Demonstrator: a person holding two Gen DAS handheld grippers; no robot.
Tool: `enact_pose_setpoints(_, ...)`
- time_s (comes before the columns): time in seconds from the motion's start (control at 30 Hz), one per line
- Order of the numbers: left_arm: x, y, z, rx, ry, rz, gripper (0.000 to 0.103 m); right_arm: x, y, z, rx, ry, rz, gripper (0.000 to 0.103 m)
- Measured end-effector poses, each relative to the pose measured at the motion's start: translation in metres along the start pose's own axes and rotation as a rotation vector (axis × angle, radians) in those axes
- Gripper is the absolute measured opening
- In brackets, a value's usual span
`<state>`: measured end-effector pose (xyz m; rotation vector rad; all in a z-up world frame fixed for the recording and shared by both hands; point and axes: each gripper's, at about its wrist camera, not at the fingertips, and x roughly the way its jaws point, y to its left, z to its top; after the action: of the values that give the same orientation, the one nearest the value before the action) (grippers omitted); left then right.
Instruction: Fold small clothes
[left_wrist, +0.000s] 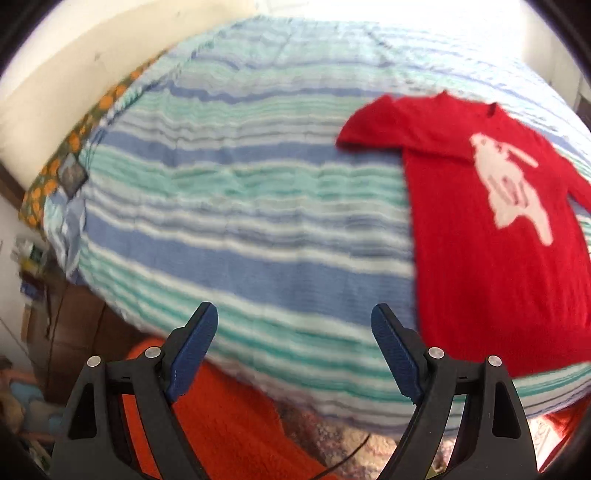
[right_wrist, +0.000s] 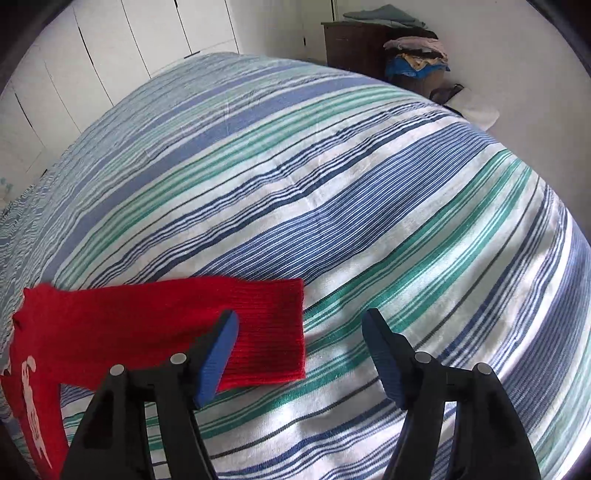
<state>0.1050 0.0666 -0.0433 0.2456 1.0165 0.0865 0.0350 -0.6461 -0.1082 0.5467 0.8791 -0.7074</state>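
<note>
A small red knitted sweater (left_wrist: 454, 206) with a white figure on its front lies flat on the striped bed (left_wrist: 236, 206), collar toward the far side. My left gripper (left_wrist: 295, 328) hangs open above the bed's near edge, to the left of the sweater's hem, with nothing between its fingers. In the right wrist view one sleeve of the red sweater (right_wrist: 177, 328) stretches flat across the striped bed (right_wrist: 332, 206). My right gripper (right_wrist: 299, 332) is open above the sleeve's cuff end; its left pad (right_wrist: 218, 354) overlaps the sleeve in the picture, and the gap holds only bedcover.
An orange rug (left_wrist: 236, 417) covers the floor below the bed's near edge. A dark wooden dresser (right_wrist: 354, 44) with folded cloth on top and a pile of clothes (right_wrist: 417, 59) stand beyond the bed's far right corner. White cupboard doors (right_wrist: 110, 48) line the wall.
</note>
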Motion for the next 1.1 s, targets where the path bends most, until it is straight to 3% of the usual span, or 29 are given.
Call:
enact_pose_setpoints(0.13, -0.021, -0.048, 0.062, 0.223, -0.260, -0.054, 0.093, -0.054, 0.012, -0.034, -0.037, -0.065, 0.113, 0.069)
enact_pose_setpoints(0.23, 0.002, -0.114, 0.082, 0.469, -0.371, -0.066, 0.093, -0.089, 0.034, -0.070, -0.042, -0.086, 0.222, 0.070)
enact_pose_setpoints(0.3, 0.037, -0.151, 0.092, 0.548, -0.360, -0.047, 0.084, -0.104, 0.051, -0.094, -0.036, -0.097, 0.296, 0.070)
enact_pose_setpoints(0.37, 0.077, -0.174, 0.105, 0.565, -0.268, -0.057, 0.064, -0.111, 0.066, -0.121, -0.040, -0.102, 0.345, 0.073)
enact_pose_setpoints(0.47, 0.124, -0.194, 0.113, 0.584, -0.180, -0.056, 0.060, -0.112, 0.084, -0.154, -0.045, -0.061, 0.387, 0.073)
enact_pose_setpoints(0.53, 0.139, -0.203, 0.111, 0.614, -0.178, -0.022, 0.060, -0.106, 0.089, -0.162, -0.034, -0.015, 0.404, 0.073)
enact_pose_setpoints(0.67, 0.151, -0.223, 0.117, 0.643, -0.228, 0.020, 0.060, -0.094, 0.090, -0.158, -0.038, -0.005, 0.413, 0.073)
enact_pose_setpoints(0.73, 0.156, -0.226, 0.126, 0.614, -0.237, 0.021, 0.055, -0.086, 0.091, -0.159, -0.035, 0.014, 0.407, 0.073)
enact_pose_setpoints(0.77, 0.159, -0.224, 0.133, 0.587, -0.220, 0.011, 0.025, -0.084, 0.092, -0.160, -0.038, 0.022, 0.402, 0.073)
enact_pose_setpoints(0.8, 0.167, -0.218, 0.143, 0.548, -0.175, -0.003, 0.003, -0.083, 0.094, -0.161, -0.046, 0.025, 0.396, 0.073)
enact_pose_setpoints(0.83, 0.171, -0.206, 0.151, 0.484, -0.131, -0.025, 0.003, -0.083, 0.097, -0.163, -0.056, 0.024, 0.392, 0.073)
enact_pose_setpoints(0.93, 0.159, -0.143, 0.178, 0.211, -0.140, -0.085, 0.003, -0.085, 0.105, -0.164, -0.092, 0.008, 0.386, 0.073)
enact_pose_setpoints(1.0, 0.146, -0.081, 0.189, 0.044, -0.156, -0.121, 0.003, -0.086, 0.108, -0.164, -0.104, -0.001, 0.382, 0.073)
enact_pose_setpoints(1.1, 0.139, 0.028, 0.195, -0.179, -0.150, -0.107, 0.003, -0.083, 0.112, -0.165, -0.122, 0.003, 0.377, 0.073)
